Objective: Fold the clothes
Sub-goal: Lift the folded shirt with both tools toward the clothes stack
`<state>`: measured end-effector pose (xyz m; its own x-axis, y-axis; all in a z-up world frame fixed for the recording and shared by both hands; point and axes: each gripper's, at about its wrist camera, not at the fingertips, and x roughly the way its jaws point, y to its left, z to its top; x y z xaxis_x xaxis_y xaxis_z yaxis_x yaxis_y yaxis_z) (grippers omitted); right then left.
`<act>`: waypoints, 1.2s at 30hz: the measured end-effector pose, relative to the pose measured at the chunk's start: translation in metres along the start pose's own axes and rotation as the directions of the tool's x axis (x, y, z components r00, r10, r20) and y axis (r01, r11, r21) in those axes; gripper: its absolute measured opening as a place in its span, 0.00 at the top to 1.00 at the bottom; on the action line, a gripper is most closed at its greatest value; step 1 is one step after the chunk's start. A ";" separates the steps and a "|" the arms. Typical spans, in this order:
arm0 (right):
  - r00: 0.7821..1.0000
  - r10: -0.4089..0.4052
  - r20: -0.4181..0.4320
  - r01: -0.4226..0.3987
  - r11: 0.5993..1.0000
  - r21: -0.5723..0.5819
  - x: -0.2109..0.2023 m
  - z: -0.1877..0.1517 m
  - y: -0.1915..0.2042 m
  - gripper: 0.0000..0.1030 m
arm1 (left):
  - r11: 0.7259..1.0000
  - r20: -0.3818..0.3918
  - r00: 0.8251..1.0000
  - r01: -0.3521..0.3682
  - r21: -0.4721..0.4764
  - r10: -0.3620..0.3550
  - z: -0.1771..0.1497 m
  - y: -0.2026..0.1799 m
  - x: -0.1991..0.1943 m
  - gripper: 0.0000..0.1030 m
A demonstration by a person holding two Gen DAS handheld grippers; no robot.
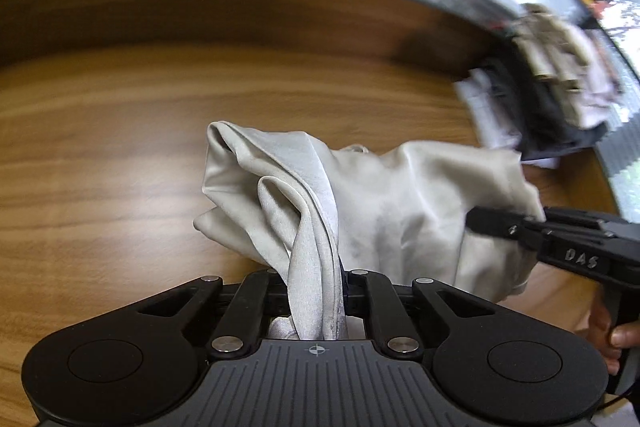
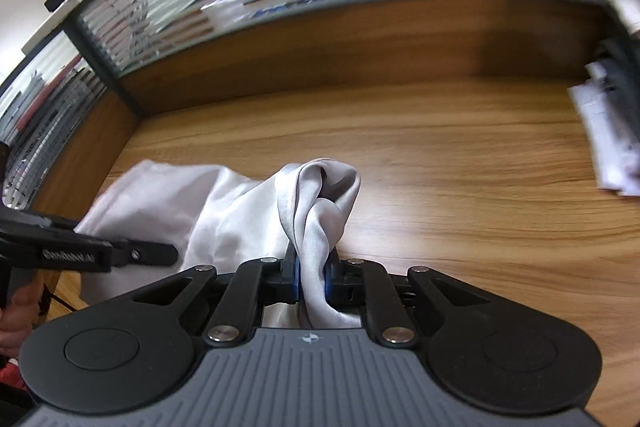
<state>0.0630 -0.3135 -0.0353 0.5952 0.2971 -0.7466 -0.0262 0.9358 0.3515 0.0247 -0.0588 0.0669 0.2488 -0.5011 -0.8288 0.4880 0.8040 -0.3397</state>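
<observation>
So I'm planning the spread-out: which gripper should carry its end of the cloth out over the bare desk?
Probably the left gripper: open wooden desk lies on its side, while the clothes pile crowds the right gripper. Both clamp the pale garment.

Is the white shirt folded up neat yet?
No. The white shirt is bunched and crumpled, pinched by the left gripper and right gripper over the table.

Bare desk (image 2: 460,155) ahead; clothes pile (image 1: 560,87) (far right) blocks that corner.
</observation>
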 end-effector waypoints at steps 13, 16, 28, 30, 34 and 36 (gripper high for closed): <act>0.985 -0.114 0.126 0.122 0.991 -0.051 -0.177 0.059 -0.113 0.89 | 0.965 0.092 0.971 0.201 0.170 -0.219 0.089 -0.179 -0.005 0.89; 0.981 -0.122 0.153 0.139 0.985 -0.105 -0.218 0.092 -0.156 0.89 | 0.959 0.140 0.960 0.215 0.184 -0.242 0.121 -0.231 -0.006 0.89; 0.963 -0.165 0.214 0.204 0.963 -0.176 -0.330 0.262 -0.340 0.89 | 0.946 0.316 0.901 0.232 0.227 -0.297 0.259 -0.403 0.012 0.88; 0.962 -0.167 0.214 0.203 0.967 -0.157 -0.330 0.286 -0.367 0.89 | 0.951 0.314 0.907 0.215 0.223 -0.279 0.275 -0.413 0.028 0.88; 0.967 -0.175 0.185 0.202 0.969 -0.140 -0.312 0.322 -0.412 0.89 | 0.966 0.288 0.933 0.163 0.199 -0.217 0.295 -0.412 0.066 0.87; 0.970 -0.185 0.155 0.207 0.968 -0.139 -0.293 0.334 -0.429 0.89 | 0.973 0.276 0.944 0.129 0.191 -0.180 0.300 -0.406 0.085 0.86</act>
<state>0.1678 -0.8658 0.2214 0.7073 0.0860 -0.7016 -0.0143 0.9941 0.1075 0.0990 -0.5242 0.2676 0.3782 -0.7061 -0.5986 0.6669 0.6563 -0.3529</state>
